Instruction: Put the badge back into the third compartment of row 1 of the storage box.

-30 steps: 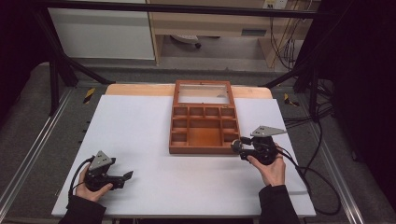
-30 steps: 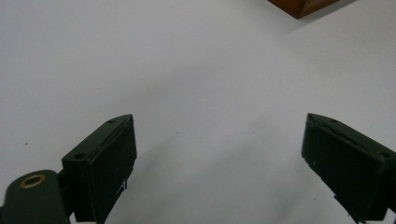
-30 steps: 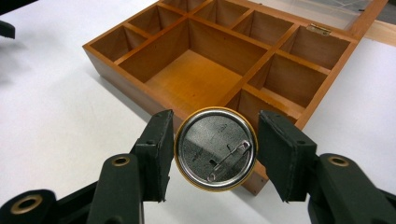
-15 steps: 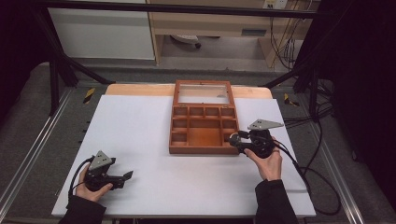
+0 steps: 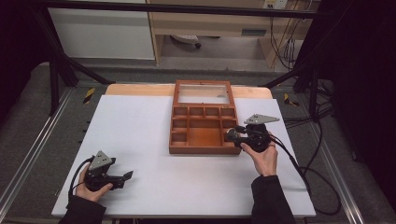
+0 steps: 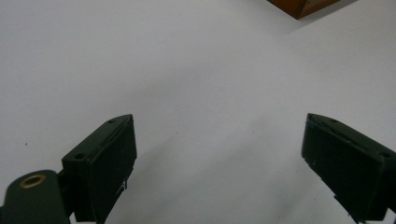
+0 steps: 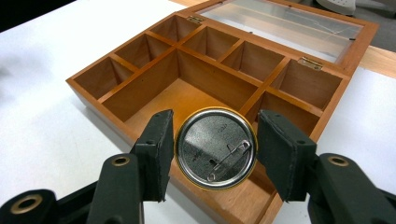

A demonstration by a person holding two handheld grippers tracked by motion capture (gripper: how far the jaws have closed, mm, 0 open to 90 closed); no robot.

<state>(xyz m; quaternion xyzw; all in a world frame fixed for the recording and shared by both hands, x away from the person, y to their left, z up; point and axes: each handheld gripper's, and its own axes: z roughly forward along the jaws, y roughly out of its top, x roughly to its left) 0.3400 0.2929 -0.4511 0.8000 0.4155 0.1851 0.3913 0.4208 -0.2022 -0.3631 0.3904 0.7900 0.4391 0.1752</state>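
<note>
White table (image 5: pixel 154 140) lies bare; right tool (image 7: pixel 212 140) (gripping badge (image 7: pixel 215 148)) overhangs box (image 5: pixel 201 122) rim.

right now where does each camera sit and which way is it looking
high view: above the person's side, looking forward and down on the white table; both forearms show.
left gripper view: rides the left hand-held gripper, facing bare tabletop, jaws wide apart.
right gripper view: rides the right hand-held gripper, facing the pin badge between its jaws.
shared: the wooden box shows in the high and right gripper views.
</note>
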